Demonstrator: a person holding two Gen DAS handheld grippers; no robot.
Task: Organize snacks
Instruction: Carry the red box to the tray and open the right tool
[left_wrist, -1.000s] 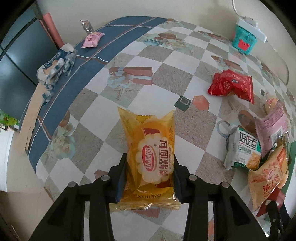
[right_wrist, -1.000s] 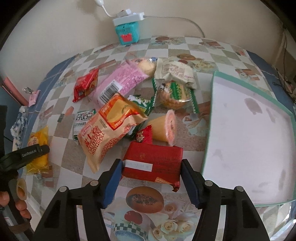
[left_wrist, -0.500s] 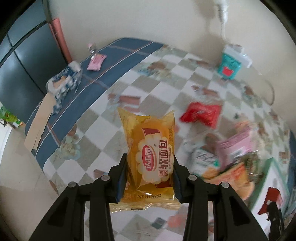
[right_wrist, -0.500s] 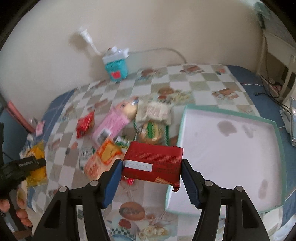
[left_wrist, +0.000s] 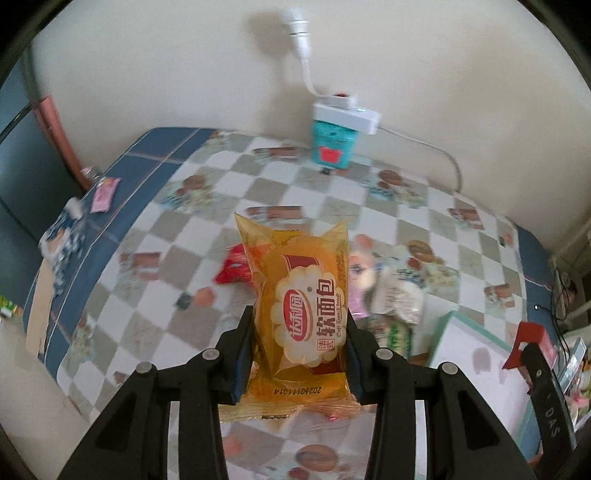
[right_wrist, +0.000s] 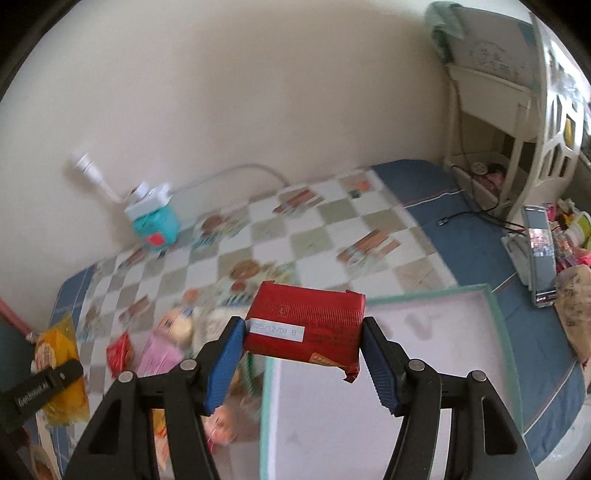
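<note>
Your left gripper (left_wrist: 299, 350) is pinching the yellow bread packet (left_wrist: 301, 321) upright between its pads, and your right gripper (right_wrist: 303, 350) is clamping the red packet (right_wrist: 306, 325) crosswise, likely so both clear the table. Beyond it at 3 o'clock, the white tray (right_wrist: 406, 387) is lying empty; loose snacks (right_wrist: 162, 343) are crowding 9 o'clock.
</note>
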